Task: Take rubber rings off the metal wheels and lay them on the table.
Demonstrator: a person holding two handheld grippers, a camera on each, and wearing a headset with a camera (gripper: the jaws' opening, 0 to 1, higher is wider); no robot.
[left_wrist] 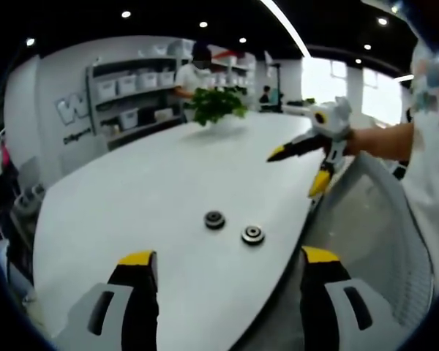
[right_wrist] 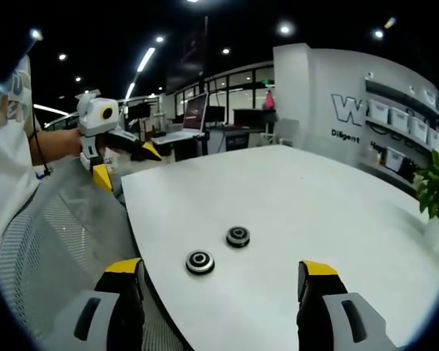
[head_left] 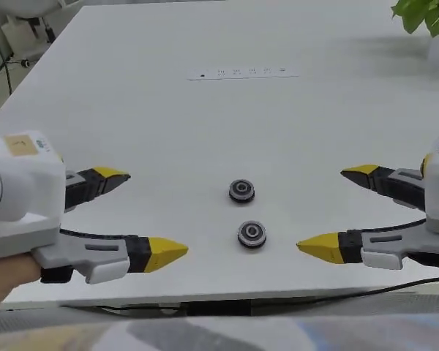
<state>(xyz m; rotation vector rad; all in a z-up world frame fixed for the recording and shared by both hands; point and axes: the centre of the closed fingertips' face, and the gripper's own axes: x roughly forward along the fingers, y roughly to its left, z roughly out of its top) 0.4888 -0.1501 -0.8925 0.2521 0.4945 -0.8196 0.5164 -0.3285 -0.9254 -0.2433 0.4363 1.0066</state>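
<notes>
Not started yet: near wheel (head_left: 252, 234) sits on the table (head_left: 168, 110), far wheel (head_left: 241, 191) just behind it, rubber rings (head_left: 241, 235) on (I think). My left gripper (head_left: 157, 213) and right gripper (head_left: 320, 210) flank the near wheel, jaws spread, empty. Next I'd pin it, peel.

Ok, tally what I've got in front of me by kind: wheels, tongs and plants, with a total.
Wheels: 2, the far wheel and the near wheel
Tongs: 2, the left tongs and the right tongs, both open
Plants: 1, the plant at the far corner
Total: 5
</notes>
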